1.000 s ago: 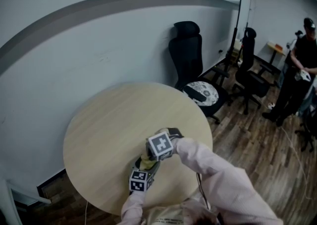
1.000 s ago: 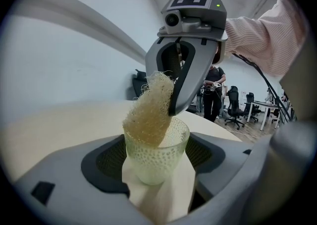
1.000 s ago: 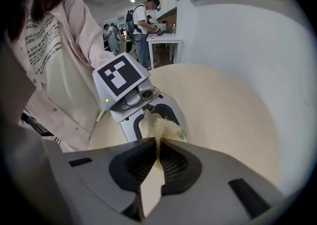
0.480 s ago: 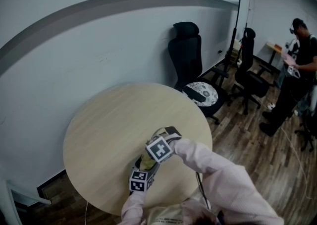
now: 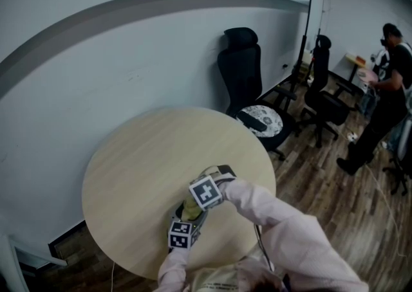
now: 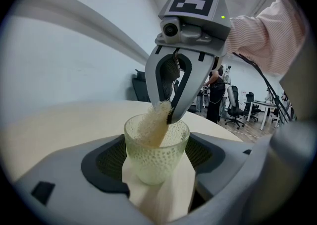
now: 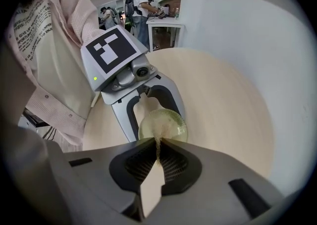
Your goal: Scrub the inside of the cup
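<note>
A clear, dimpled glass cup (image 6: 154,155) stands upright on the round wooden table (image 5: 141,155), and my left gripper (image 6: 157,169) is shut on its lower half. From above, my right gripper (image 6: 167,114) reaches down to the cup's mouth. It is shut on a pale yellow sponge (image 6: 152,126) whose lower end sits inside the cup against the wall. In the right gripper view the sponge (image 7: 158,142) shows as a thin strip pinched between the jaws, right over the cup (image 7: 167,124). In the head view both marker cubes hide most of the cup (image 5: 190,209).
The table edge lies close to my body. A black office chair (image 5: 248,85) with a patterned cushion stands behind the table by the wall. More chairs and a standing person (image 5: 383,91) are at the far right on the wood floor.
My right gripper has shifted slightly down and left over the cup with the sponge. The left gripper and the cup have stayed still. The person at the far right has moved.
</note>
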